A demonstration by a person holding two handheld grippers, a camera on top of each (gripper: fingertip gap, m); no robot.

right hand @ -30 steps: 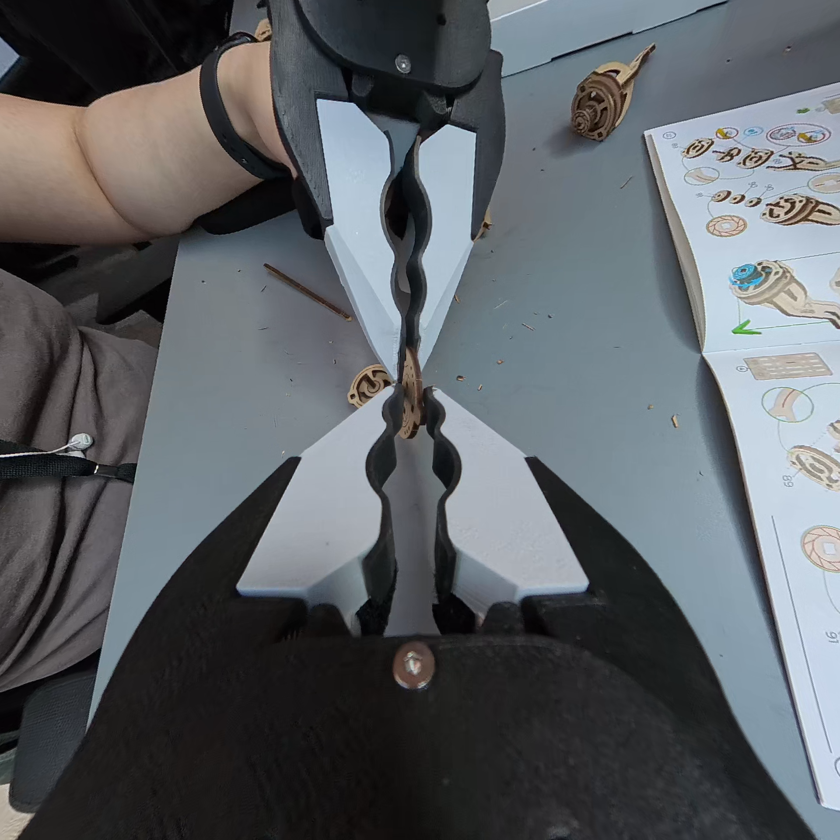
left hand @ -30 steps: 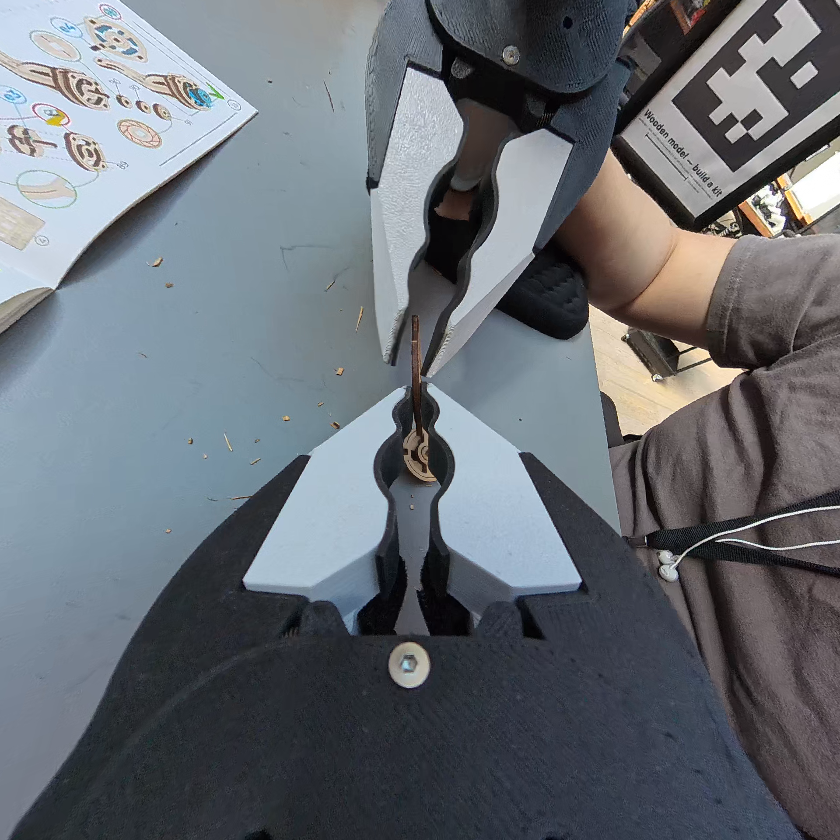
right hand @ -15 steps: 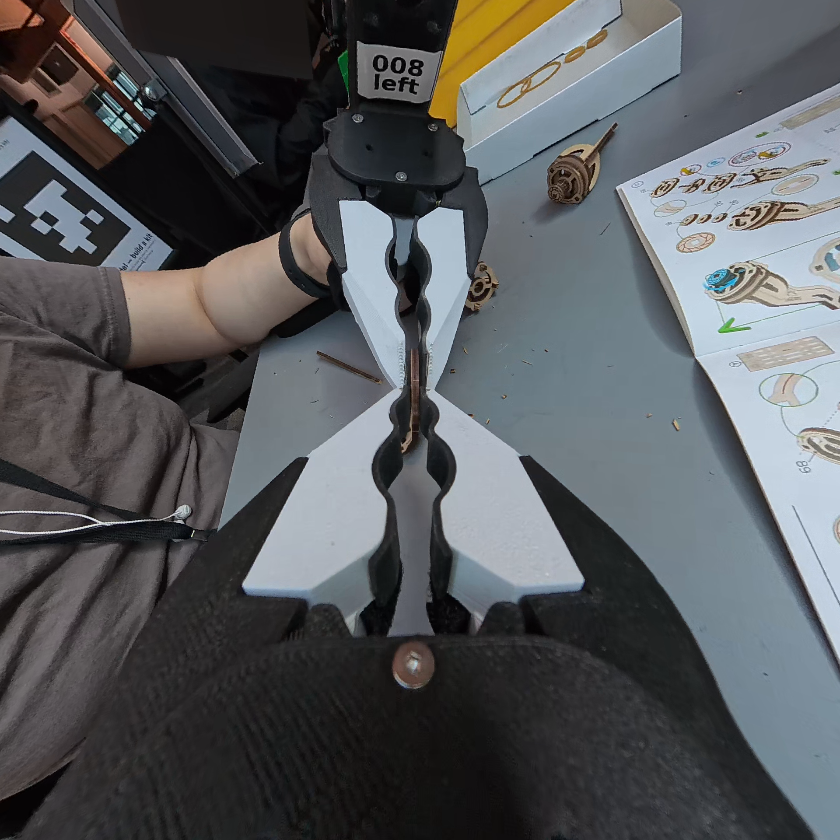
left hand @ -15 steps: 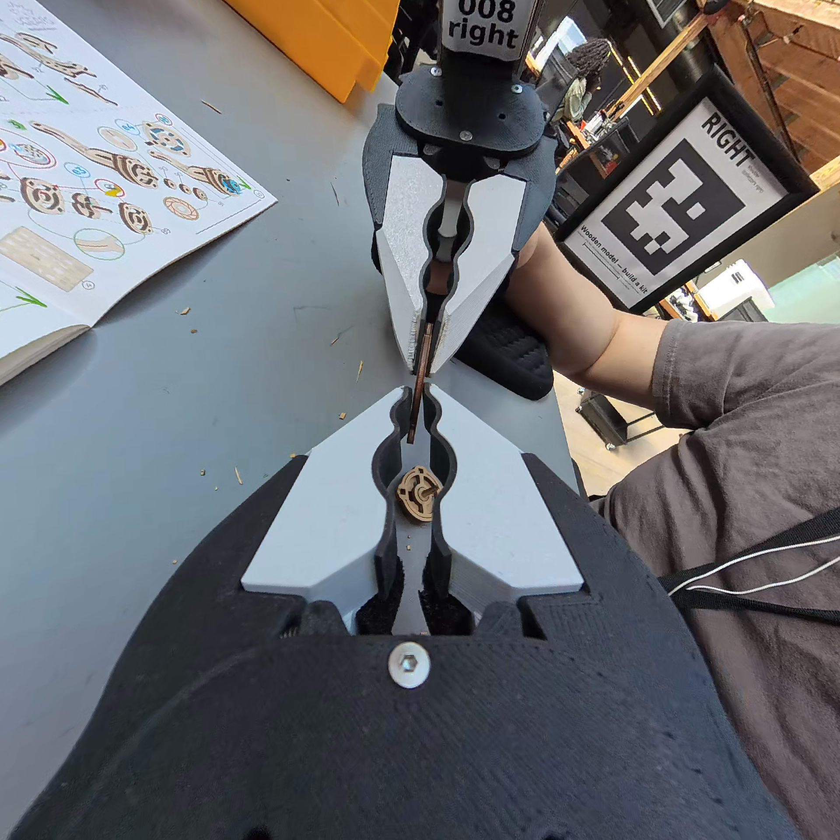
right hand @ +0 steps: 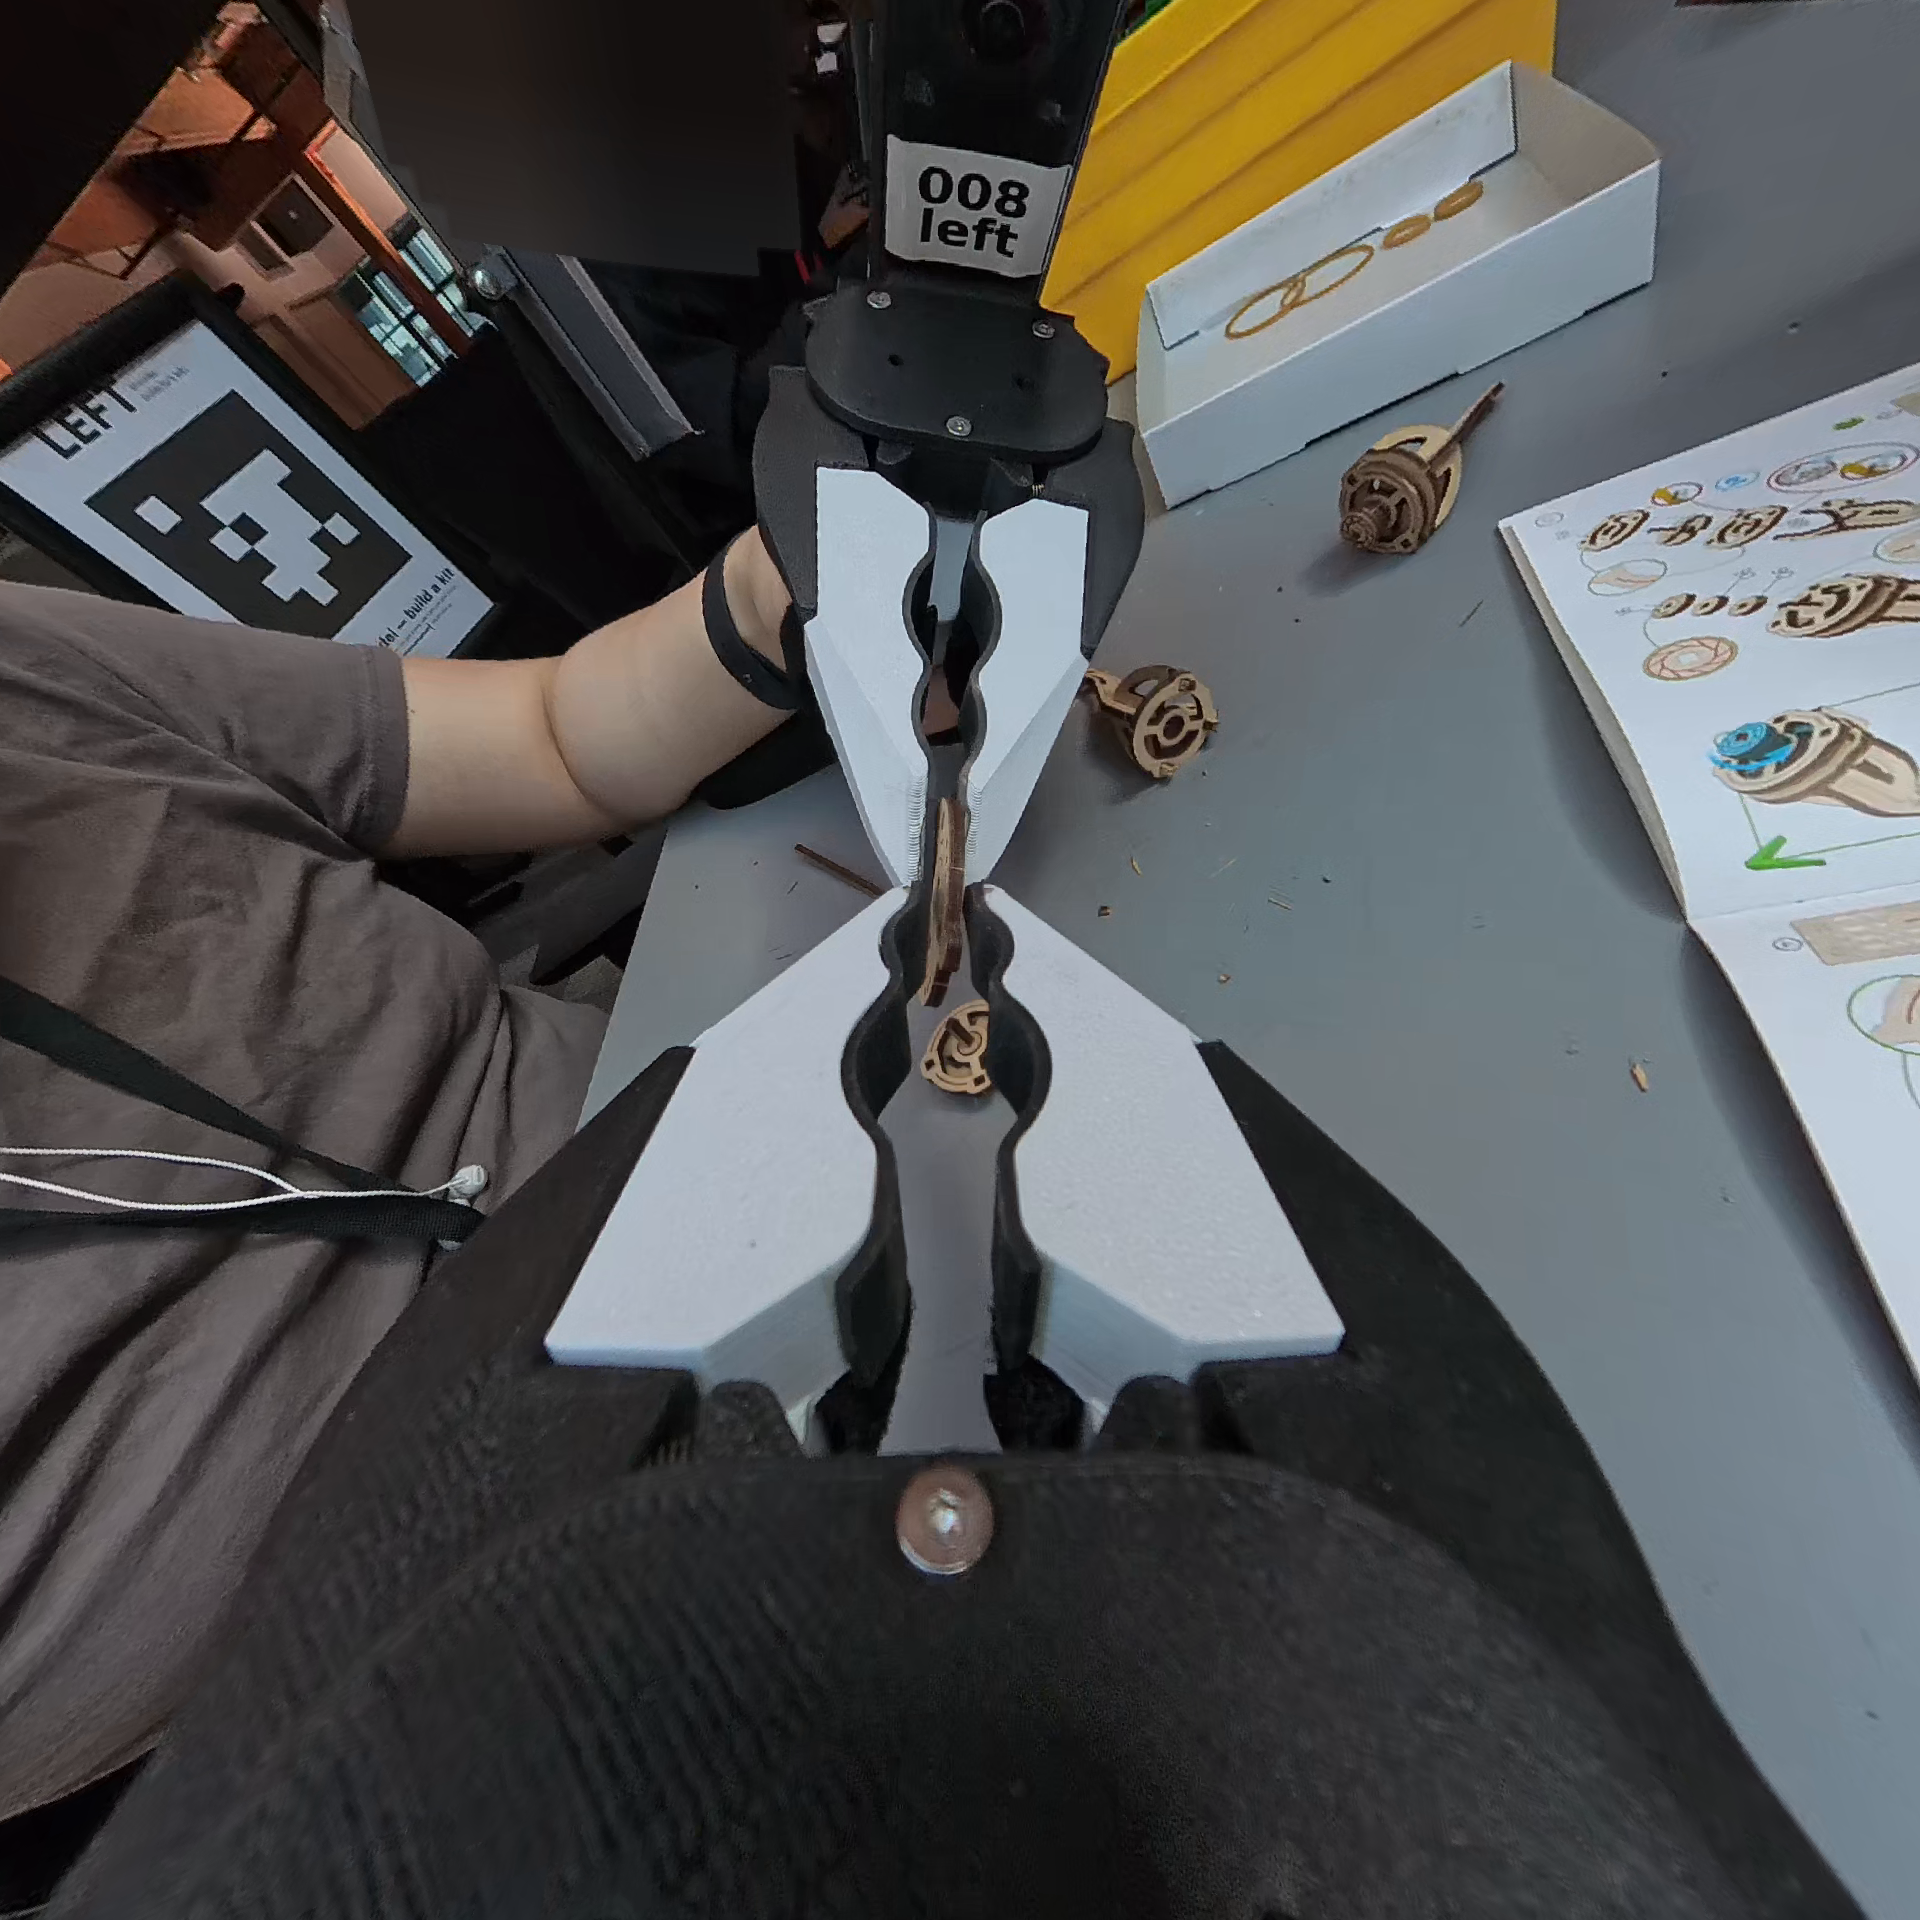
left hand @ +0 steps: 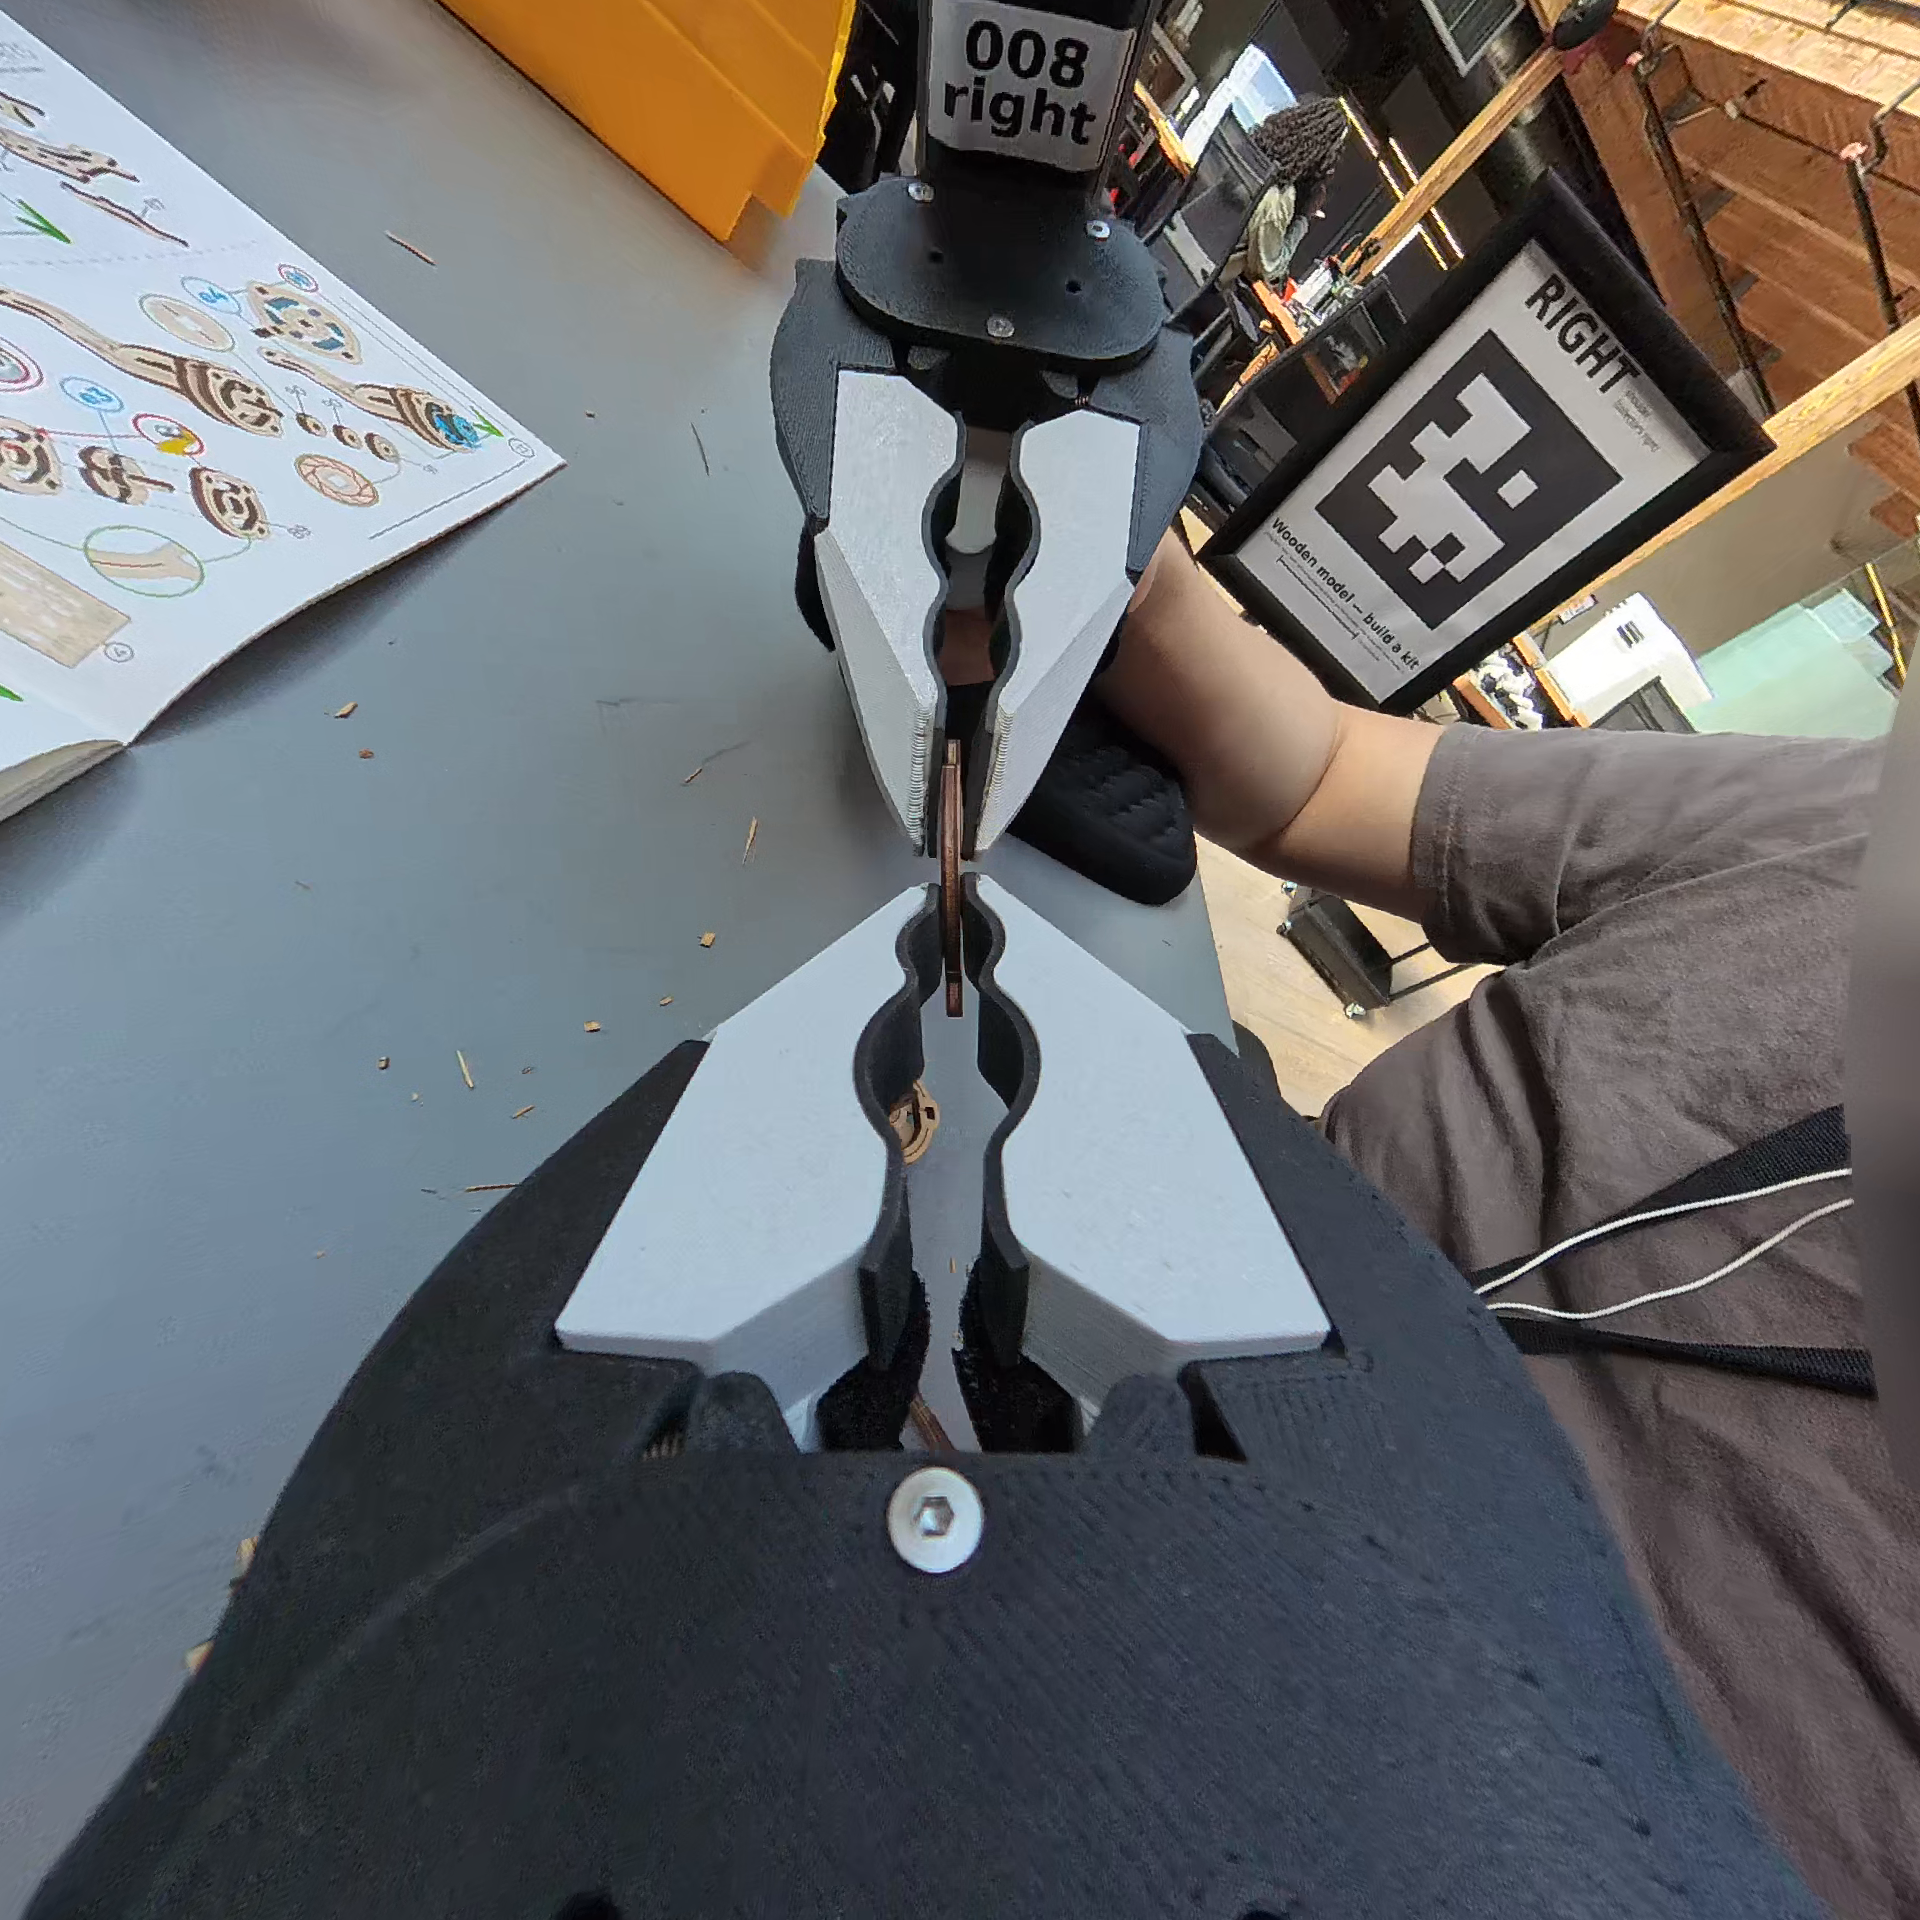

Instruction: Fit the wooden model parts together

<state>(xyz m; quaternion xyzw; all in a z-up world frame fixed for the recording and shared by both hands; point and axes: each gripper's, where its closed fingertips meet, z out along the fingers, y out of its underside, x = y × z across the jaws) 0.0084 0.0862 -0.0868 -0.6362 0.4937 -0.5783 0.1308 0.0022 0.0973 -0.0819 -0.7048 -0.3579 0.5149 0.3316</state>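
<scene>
- Left gripper (left hand: 948,891) and right gripper (right hand: 948,902) are held tip to tip above the grey table (left hand: 312,935), both clamped together on one thin wooden disc (right hand: 943,902), which is seen edge-on and upright.
- In the left wrist view the wooden disc (left hand: 951,894) runs from between the right gripper (left hand: 948,831) tips down into the left one's tips; its lower end hangs free inside the first scallop.
- In the right wrist view the left gripper (right hand: 940,847) is seen opposite, pinching the disc's far end.
- Change from a second ago – a small round gear piece (right hand: 958,1049) that sat with the disc between the tips is now lying flat on the table below, apart from the disc; half a second ago it was already down.
- Same gear piece (left hand: 914,1127) is partly hidden behind the left finger pad in the left wrist view.
- Both grippers are raised higher than before – more background is shown.
- Bystanders: instruction booklet (right hand: 1766,727), white box (right hand: 1403,281), two assembled wooden hubs (right hand: 1158,717) (right hand: 1397,499), yellow bin (left hand: 665,94).
</scene>
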